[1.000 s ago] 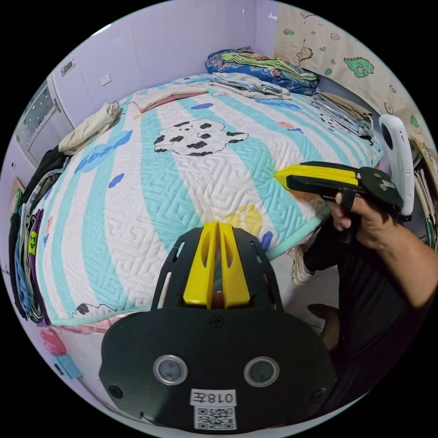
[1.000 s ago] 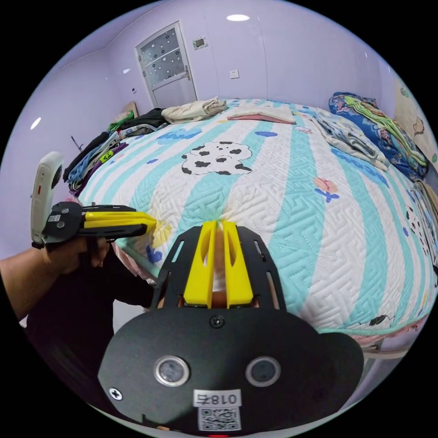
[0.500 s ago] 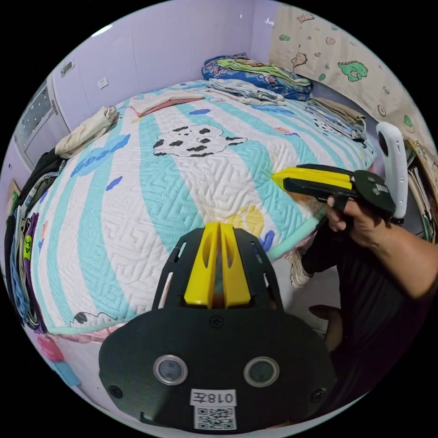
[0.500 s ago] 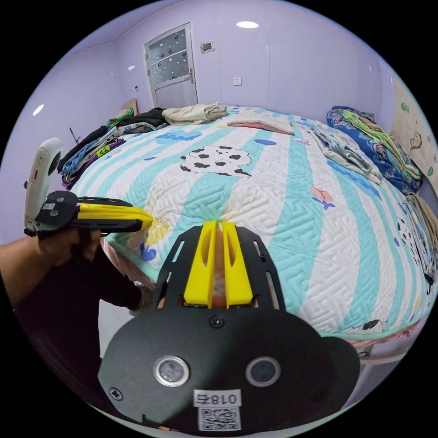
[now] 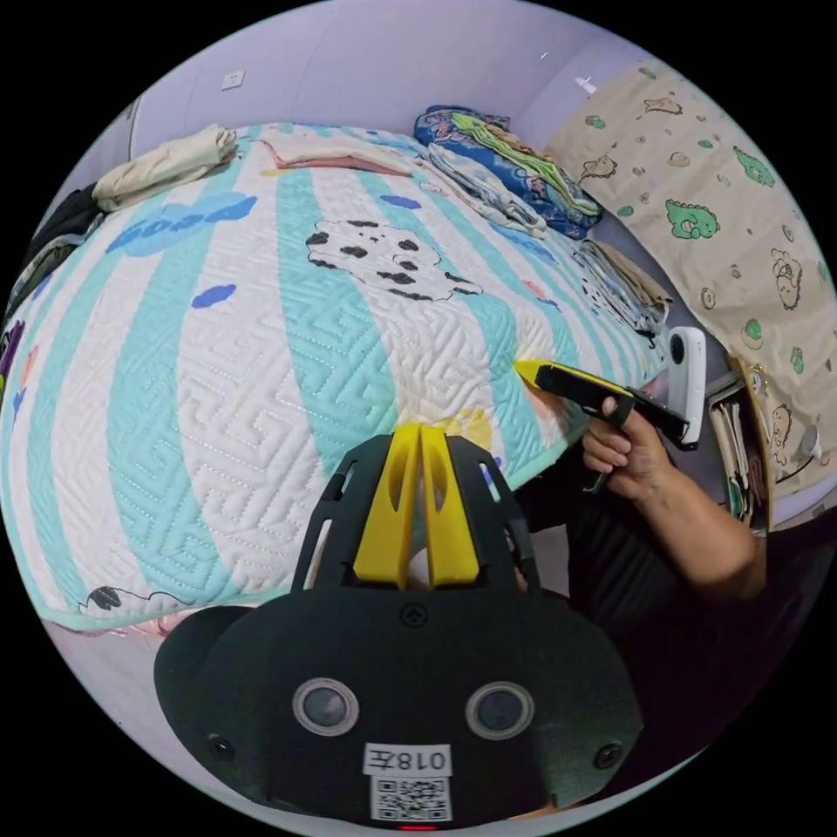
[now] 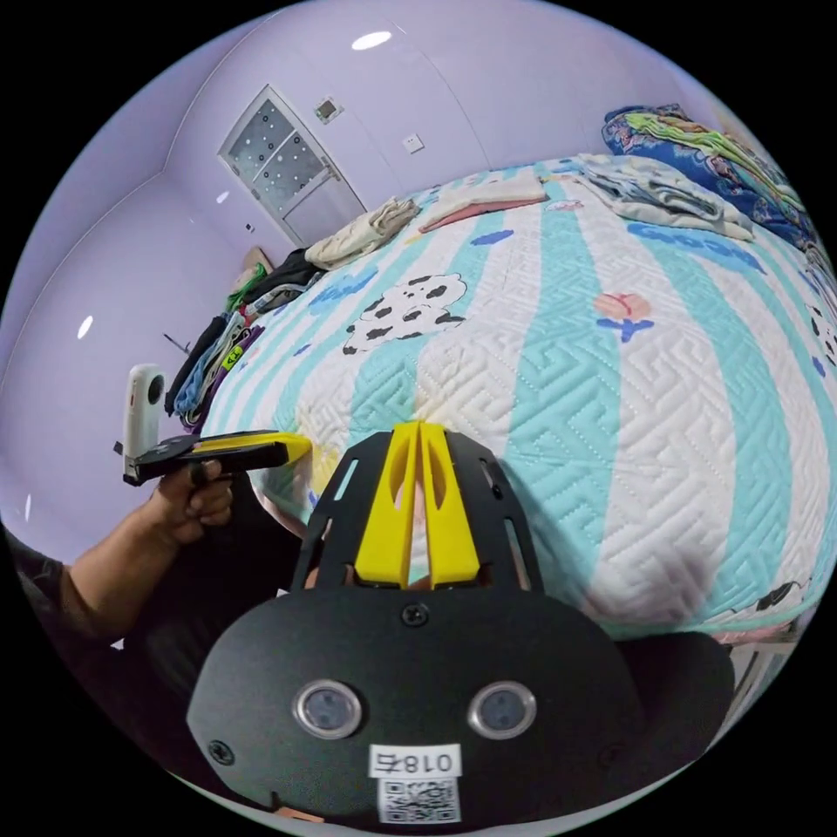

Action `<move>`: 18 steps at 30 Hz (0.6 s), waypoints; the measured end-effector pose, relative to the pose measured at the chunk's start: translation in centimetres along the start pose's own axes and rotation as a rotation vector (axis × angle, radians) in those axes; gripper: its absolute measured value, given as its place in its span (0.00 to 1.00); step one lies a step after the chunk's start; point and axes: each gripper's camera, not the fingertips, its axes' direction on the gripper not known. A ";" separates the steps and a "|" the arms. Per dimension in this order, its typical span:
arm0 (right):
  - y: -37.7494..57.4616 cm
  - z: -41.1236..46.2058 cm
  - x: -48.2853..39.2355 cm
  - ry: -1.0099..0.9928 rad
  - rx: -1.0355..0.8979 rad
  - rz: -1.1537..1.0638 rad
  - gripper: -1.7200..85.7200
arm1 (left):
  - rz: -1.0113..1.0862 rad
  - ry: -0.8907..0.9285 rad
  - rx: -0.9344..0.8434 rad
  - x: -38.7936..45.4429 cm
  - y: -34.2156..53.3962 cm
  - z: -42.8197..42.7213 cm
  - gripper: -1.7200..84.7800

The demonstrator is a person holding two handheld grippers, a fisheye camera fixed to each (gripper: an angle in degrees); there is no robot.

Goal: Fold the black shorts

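Over the near edge of the bed (image 5: 218,366), the left hand-held gripper (image 5: 421,429) hovers with its yellow jaws pressed together and nothing between them, its tips above the quilt beside a yellow print near the bed's near corner. Beyond that same corner, the right hand-held gripper (image 5: 523,367) is held in the person's hand (image 5: 623,445), its jaws likewise closed on nothing, its tip just at the quilt's edge. Seen from the right gripper view, the right hand-held gripper's own jaws (image 6: 421,427) are pressed together over the striped quilt, and the left hand-held gripper (image 6: 301,445) reaches in from the side, gripped by a hand (image 6: 192,501), with a white camera (image 6: 142,410) standing up on its back. A dark pile of clothes (image 6: 218,349) lies along the far side edge of the bed, towards the door (image 6: 288,179); I cannot tell which piece in it is the black shorts. A beige folded garment (image 5: 166,161) sits at the far corner, and folded bedding (image 5: 506,157) is stacked along the edge by the dinosaur-print curtain (image 5: 724,218). The middle of the quilt shows a spotted sheep print (image 5: 384,257).
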 end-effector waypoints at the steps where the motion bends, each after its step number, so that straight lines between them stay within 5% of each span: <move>1: -0.3 -0.6 -0.3 -0.001 0.008 -0.005 0.01 | 0.016 -0.003 0.028 0.1 1.6 -0.4 0.01; 10: -4.4 -7.4 -2.3 -0.033 0.292 -0.031 0.03 | -0.096 0.238 0.646 -11.1 10.2 -7.6 0.01; 18: -18.7 0.7 -7.0 0.068 0.285 -0.224 0.10 | -0.237 0.485 0.685 -28.8 12.9 7.6 0.07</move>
